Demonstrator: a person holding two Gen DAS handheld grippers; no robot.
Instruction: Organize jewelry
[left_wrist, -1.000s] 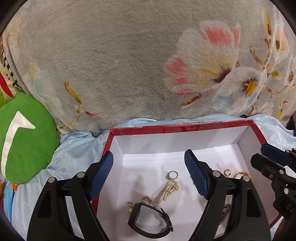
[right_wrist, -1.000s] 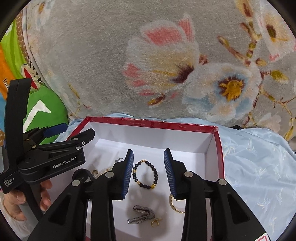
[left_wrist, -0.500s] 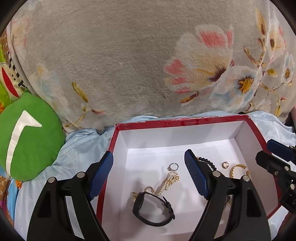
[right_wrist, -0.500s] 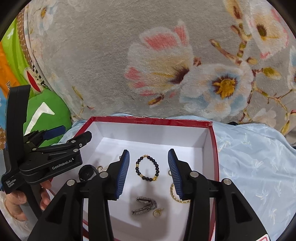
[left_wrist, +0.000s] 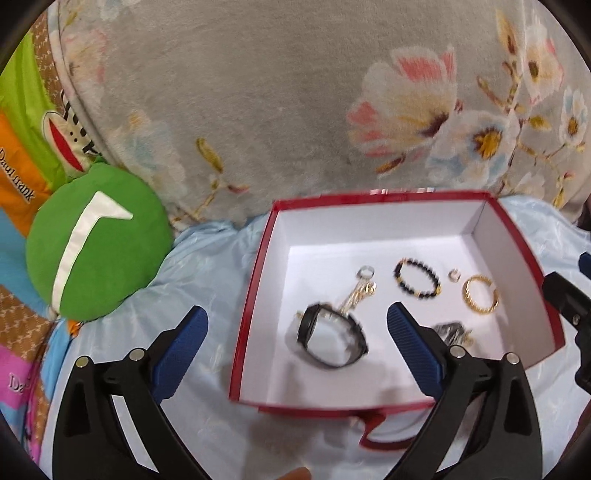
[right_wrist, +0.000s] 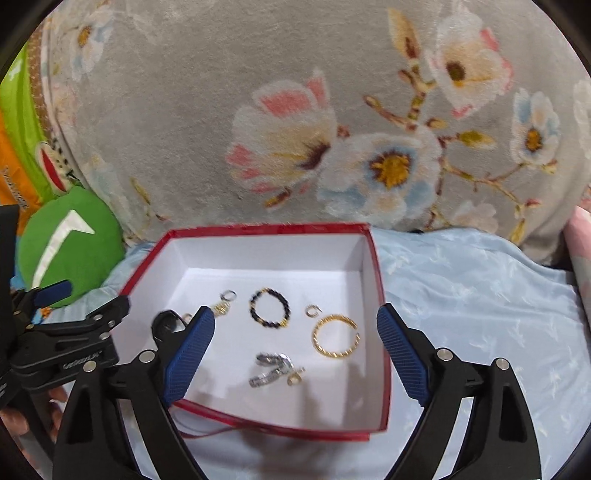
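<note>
A red box with a white inside (left_wrist: 255, 280) sits on a light blue cloth. In it lie a black watch band (left_wrist: 330, 339), a pearl and gold chain (left_wrist: 356, 295), a black bead bracelet (right_wrist: 269, 308), a gold bangle (right_wrist: 335, 336), a silver link bracelet (right_wrist: 271, 369) and some small rings. My left gripper (left_wrist: 295, 321) hangs over the box's near left corner. Its jaws are opening, with nothing pressed between the pads. My right gripper (right_wrist: 295, 315) hovers above the box's near right part. It is also opening and holds nothing.
A grey floral plush blanket (left_wrist: 258, 92) rises right behind the box. A green round pillow (left_wrist: 92, 240) lies to the left on colourful fabric. The blue cloth (right_wrist: 480, 295) spreads out to the right. A red lid edge (left_wrist: 384, 432) pokes out under the box's front.
Both grippers have drawn back from the box, so more of it shows. The right jaws went from narrow to wide, and the left jaws widened too.
</note>
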